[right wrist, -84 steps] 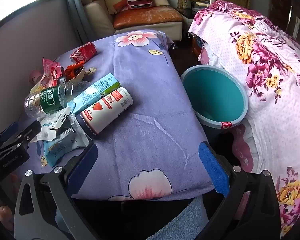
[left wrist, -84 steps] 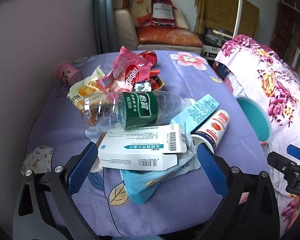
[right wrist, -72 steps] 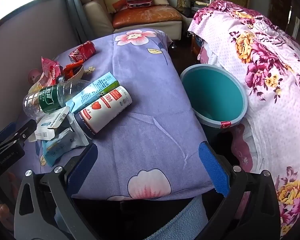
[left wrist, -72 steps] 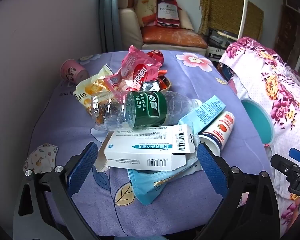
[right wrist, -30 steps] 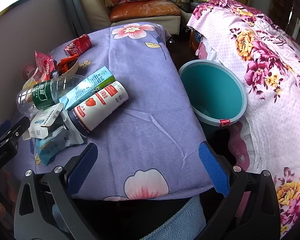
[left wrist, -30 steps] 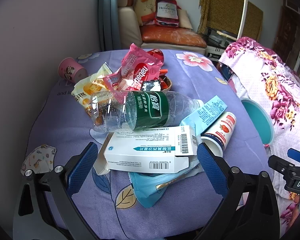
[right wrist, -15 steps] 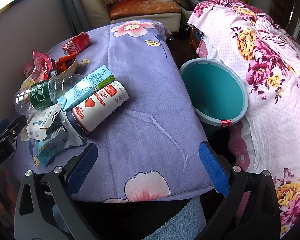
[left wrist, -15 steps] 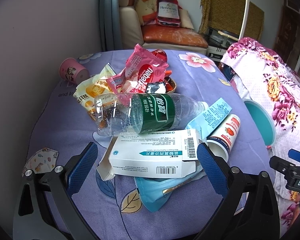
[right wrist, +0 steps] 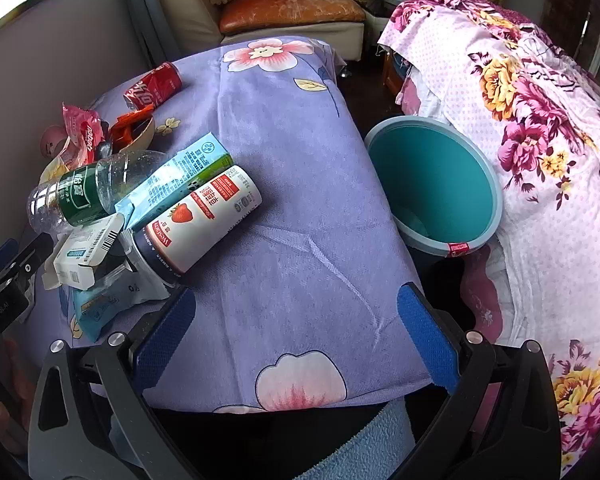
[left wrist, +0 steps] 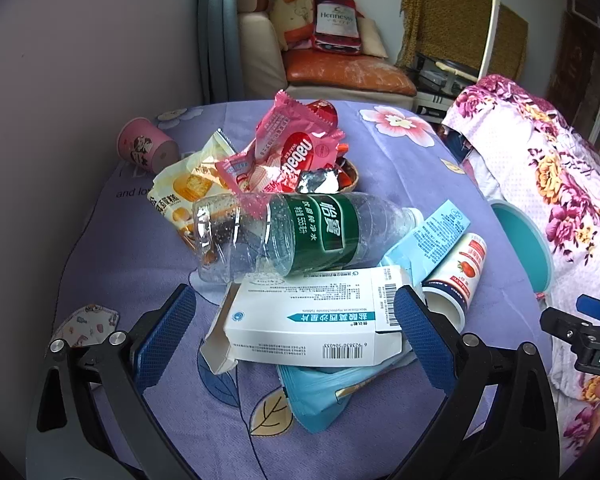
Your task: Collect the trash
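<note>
A heap of trash lies on the purple flowered tablecloth (left wrist: 148, 420). Nearest my open left gripper (left wrist: 294, 320) is a white medicine box (left wrist: 308, 320), lying between the blue pads without touching them. Behind it rests a clear bottle with a green label (left wrist: 300, 236), a light blue carton (left wrist: 432, 236), a strawberry cup (left wrist: 460, 276), pink wrappers (left wrist: 296, 152) and a blue packet (left wrist: 320, 392). My right gripper (right wrist: 296, 336) hangs open over the table's near edge, the strawberry cup (right wrist: 200, 220) left of it. A teal bin (right wrist: 432, 184) stands beside the table.
A pink paper cup (left wrist: 144, 146) and a face mask (left wrist: 86, 322) lie at the table's left. A red can (right wrist: 154, 86) lies at the far side. A flowered pink cover (right wrist: 540, 120) is right of the bin; a sofa (left wrist: 340, 76) stands behind.
My left gripper has moved slightly forward and left, so the white box now lies between its pads. The right gripper has shifted a little; the trash has not moved.
</note>
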{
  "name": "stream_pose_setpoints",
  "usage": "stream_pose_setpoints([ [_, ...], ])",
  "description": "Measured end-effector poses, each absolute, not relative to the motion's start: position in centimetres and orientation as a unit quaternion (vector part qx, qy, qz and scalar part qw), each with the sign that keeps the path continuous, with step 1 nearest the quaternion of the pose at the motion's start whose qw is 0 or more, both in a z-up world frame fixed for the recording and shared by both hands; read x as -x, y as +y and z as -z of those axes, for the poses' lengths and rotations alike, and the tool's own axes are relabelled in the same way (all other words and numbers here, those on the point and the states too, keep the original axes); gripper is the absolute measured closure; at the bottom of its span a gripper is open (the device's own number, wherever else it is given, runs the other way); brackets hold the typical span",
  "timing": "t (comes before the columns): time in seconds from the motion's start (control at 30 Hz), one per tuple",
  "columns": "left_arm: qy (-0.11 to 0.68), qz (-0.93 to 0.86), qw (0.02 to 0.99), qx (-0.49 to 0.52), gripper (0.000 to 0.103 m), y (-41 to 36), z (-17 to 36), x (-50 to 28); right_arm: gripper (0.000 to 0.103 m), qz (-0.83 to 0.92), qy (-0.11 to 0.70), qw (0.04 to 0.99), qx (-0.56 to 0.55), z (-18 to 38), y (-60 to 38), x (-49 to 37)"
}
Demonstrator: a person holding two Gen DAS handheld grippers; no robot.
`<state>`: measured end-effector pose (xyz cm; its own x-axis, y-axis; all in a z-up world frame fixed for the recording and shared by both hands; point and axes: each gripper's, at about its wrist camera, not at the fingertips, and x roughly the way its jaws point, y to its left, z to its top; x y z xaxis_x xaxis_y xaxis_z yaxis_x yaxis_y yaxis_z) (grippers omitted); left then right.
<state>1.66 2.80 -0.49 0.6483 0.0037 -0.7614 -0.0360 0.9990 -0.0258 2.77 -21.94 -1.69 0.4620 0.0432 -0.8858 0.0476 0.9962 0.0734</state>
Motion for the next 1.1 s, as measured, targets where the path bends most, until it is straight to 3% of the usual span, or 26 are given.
stream_pose_setpoints([
  [0.37, 0.411, 0.001, 0.912, 0.015, 0.004, 4.2, 0.6, -3.3, 0.006, -0.013, 0.532, 0.846, -0.039, 2.1, -20.8, -5.3],
  [0.57, 0.412, -0.003, 0.911, 0.021, 0.004, 6.2, 0.9, -4.0, 0.006, -0.041, 0.540, 0.835, -0.099, 2.8, -20.0, -8.0],
  [0.6, 0.411, -0.004, 0.911, 0.022, 0.004, 6.5, 0.9, -4.1, 0.007, -0.043, 0.538, 0.835, -0.106, 2.9, -19.7, -8.5],
  [0.73, 0.407, -0.003, 0.913, 0.016, 0.004, 7.1, 0.8, -4.2, 0.039, -0.066, 0.563, 0.809, -0.154, 4.5, -19.0, -10.3],
  [1.03, 0.417, 0.008, 0.909, -0.015, 0.004, 6.9, 1.5, -4.6, 0.034, -0.091, 0.592, 0.775, -0.202, 7.4, -17.5, -12.0],
  [1.1, 0.419, 0.019, 0.907, -0.028, 0.004, 6.8, 1.5, -4.4, 0.037, -0.095, 0.582, 0.784, -0.196, 7.3, -17.5, -12.1],
])
